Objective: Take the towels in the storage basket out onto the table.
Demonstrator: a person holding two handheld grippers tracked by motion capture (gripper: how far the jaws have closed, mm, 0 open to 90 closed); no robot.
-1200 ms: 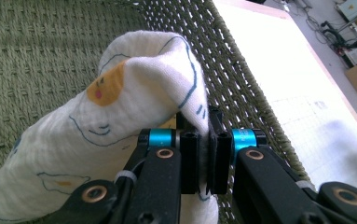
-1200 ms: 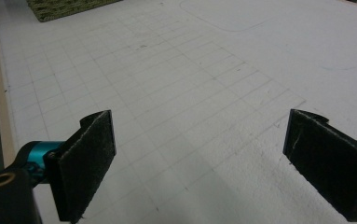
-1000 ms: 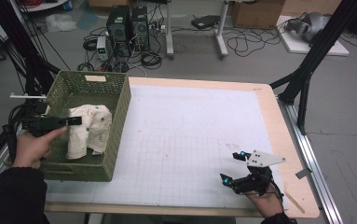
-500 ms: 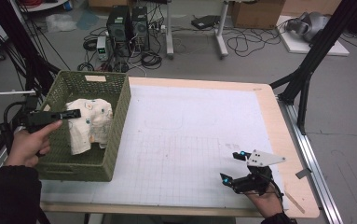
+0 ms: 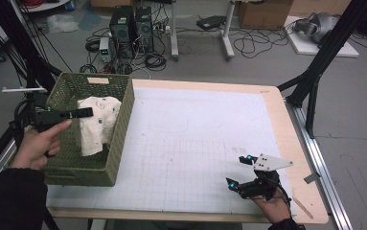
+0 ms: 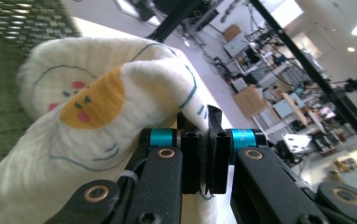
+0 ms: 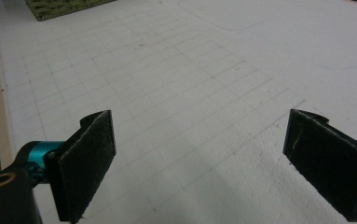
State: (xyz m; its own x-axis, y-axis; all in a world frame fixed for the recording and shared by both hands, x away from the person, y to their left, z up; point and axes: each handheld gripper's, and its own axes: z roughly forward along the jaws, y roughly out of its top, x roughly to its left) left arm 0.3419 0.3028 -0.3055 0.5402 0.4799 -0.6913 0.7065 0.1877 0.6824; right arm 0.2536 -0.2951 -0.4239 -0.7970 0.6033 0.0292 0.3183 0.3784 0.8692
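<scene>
Your left tongs (image 5: 86, 112) are clamped tight on the cream cotton cloth with a fried-egg cartoon print (image 5: 96, 122), lifting it partway; it hangs inside the green woven rectangular basket (image 5: 95, 170) at the bench's left end. Getting it out and onto the white gridded bench mat (image 5: 190, 143) looks still to do (nothing else seen in the basket). Your right tongs (image 5: 238, 171) rest wide open, holding nothing.
</scene>
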